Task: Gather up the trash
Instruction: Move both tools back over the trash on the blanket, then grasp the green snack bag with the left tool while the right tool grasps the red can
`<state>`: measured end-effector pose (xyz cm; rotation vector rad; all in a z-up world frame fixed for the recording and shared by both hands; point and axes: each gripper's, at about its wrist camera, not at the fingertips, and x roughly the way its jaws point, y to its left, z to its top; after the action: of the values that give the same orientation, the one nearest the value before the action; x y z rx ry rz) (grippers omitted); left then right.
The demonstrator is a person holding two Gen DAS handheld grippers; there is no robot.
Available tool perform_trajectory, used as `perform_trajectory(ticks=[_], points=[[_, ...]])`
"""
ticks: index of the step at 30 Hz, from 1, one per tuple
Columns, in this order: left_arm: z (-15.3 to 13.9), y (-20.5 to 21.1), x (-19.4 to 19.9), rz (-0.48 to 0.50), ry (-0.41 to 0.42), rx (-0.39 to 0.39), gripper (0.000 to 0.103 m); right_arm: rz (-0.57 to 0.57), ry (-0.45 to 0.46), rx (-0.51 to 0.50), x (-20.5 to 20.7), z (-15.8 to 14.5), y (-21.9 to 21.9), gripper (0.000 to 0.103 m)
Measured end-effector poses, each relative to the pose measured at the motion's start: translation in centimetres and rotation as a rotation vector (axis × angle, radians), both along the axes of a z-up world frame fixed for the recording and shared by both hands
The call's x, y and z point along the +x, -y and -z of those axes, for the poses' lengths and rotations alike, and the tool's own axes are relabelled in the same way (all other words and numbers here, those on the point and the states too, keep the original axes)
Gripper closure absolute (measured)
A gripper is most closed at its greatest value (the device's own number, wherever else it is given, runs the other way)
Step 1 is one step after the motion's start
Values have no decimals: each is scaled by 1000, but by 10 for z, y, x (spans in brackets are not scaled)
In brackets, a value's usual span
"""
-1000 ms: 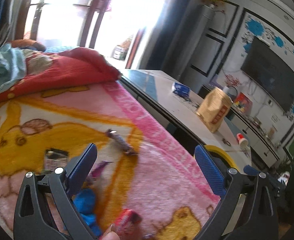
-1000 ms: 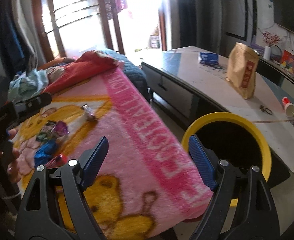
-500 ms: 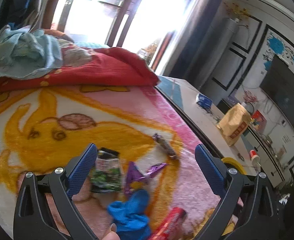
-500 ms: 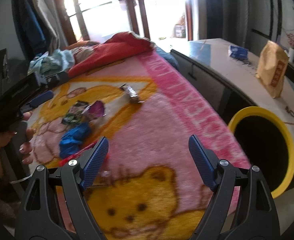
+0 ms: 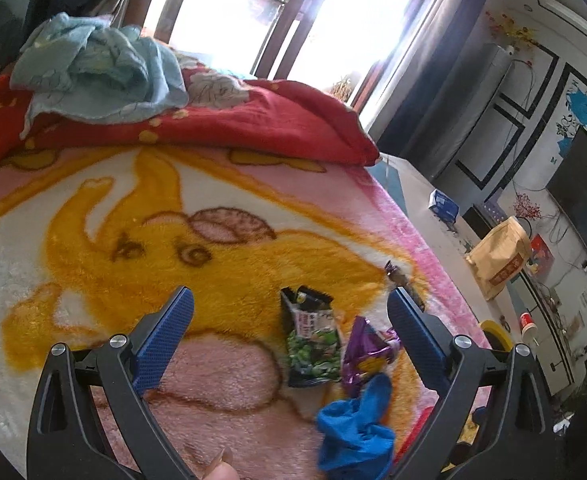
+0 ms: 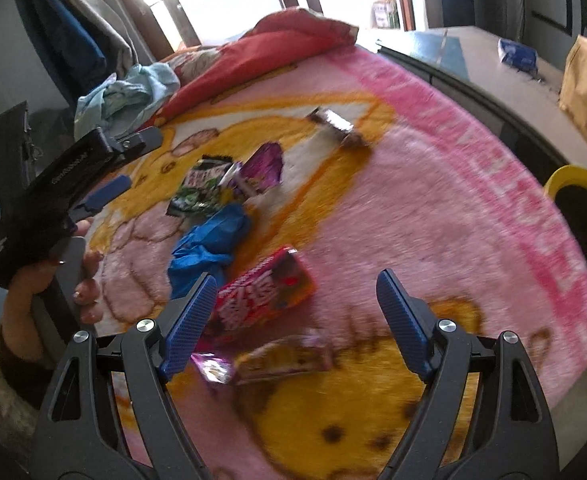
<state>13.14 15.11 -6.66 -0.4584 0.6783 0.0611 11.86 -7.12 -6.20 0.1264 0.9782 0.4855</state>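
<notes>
Lying crinkled on the fuzzy blanket (image 6: 433, 200), glossy wrappers (image 6: 265, 300) are facing both released tongs, left tongs (image 5: 289, 320) and right tongs (image 6: 297, 304).

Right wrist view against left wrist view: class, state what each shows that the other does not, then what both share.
Only the right wrist view shows the pink wrapper nearest its open right gripper, the whole red snack box, the left gripper from outside, and the wide mouth of the yellow bin.

Only the left wrist view shows the dark screen on the wall and the red-capped cup.

Both show the green packet, purple wrapper, blue crumpled bag, dark candy bar, the pink blanket and the brown paper bag.
</notes>
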Motion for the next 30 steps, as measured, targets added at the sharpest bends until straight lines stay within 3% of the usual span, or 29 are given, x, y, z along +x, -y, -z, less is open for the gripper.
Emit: perform_trajectory(ticks=[1,4,7,14,22,25,30], points=[[3,-1,1,6,-8,-7,19,-2,-12,1,1,3,-4,29],[13,-3,4,20,-33,-27,29,-5,-57,17,5,10,-12,30],[22,-1,7,40,-56,-45,39,-5,-98,41,8,17,-16,39],[39,9,16,92,-107,-73,49,13,-126,79,19,22,-21,53],[40,14,20,107,-119,-101,75,40,-178,179,31,25,-12,68],[39,14,19,110,-118,-111,90,40,-152,192,30,18,-10,69],[25,13,15,103,-71,-109,91,24,-73,195,27,-2,-9,71]])
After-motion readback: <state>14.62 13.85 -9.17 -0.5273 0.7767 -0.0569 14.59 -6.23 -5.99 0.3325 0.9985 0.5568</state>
